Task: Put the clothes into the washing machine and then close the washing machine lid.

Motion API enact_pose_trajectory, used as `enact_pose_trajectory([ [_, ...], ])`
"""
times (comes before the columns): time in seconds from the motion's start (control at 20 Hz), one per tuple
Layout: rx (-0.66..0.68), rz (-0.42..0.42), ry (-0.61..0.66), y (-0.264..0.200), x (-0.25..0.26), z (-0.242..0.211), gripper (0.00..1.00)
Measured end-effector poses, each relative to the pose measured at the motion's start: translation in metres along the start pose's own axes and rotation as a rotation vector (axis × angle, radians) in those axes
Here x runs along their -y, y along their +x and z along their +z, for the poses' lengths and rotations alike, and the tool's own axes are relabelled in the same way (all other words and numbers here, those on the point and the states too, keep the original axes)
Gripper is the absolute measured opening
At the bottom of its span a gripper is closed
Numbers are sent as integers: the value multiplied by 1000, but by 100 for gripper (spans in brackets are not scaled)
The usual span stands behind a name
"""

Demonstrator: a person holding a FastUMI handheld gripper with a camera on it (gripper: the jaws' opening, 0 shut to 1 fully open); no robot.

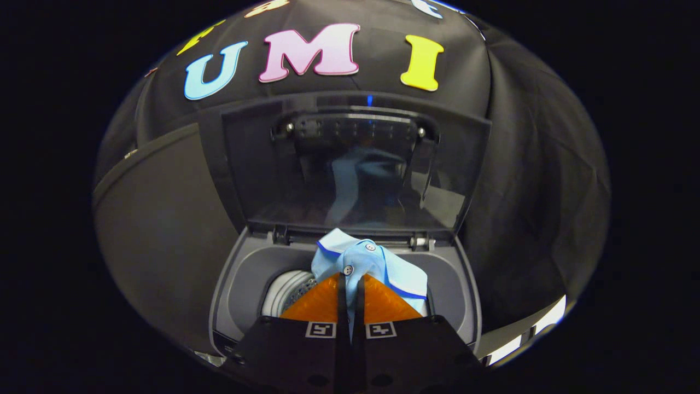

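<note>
Item 1, leftmost: round pale perforated metal drum (287, 293) inside grey plastic top-loading washing machine (235, 284); partly visible left of the fingers, mouth open upward.

Item 2, centre: hand-held gripper (350, 284), fingers drawn almost together, pinching a fold of fabric between them; narrow slit left between the fingers, cloth running down through it.

Item 3, centre to right: light blue buttoned shirt with dark blue trim (372, 262), bunched, held at the fingertips. Bulk lying just ahead of the fingers and spilling to their right, hanging over the drum opening near its back rim; not yet down inside. Long axis indistinct in the bunch.

Item 4, beyond: dark tinted transparent lid (355, 175), raised upright on rear hinges, directly past the shirt.

Judgement: garment poised over the opening, drum directly below and slightly left; release expected next, lid closing thereafter.
</note>
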State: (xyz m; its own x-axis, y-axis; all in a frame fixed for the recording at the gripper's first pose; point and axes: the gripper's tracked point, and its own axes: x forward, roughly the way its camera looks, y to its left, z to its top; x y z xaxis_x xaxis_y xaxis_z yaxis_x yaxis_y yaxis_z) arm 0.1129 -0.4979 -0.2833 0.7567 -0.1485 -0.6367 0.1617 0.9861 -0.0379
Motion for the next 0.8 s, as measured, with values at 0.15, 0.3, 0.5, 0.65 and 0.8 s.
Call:
enact_pose_trajectory([
  [0.15, -83, 12, 26, 16, -4, -32, 5],
  [0.3, -172, 23, 6, 35, -10, -59, 5],
  [0.5, -293, 29, -18, 48, -14, -96, 5],
  [0.65, -331, 25, -20, 53, -15, -108, 5],
  [0.8, -353, 21, -17, 56, -12, -114, 5],
])
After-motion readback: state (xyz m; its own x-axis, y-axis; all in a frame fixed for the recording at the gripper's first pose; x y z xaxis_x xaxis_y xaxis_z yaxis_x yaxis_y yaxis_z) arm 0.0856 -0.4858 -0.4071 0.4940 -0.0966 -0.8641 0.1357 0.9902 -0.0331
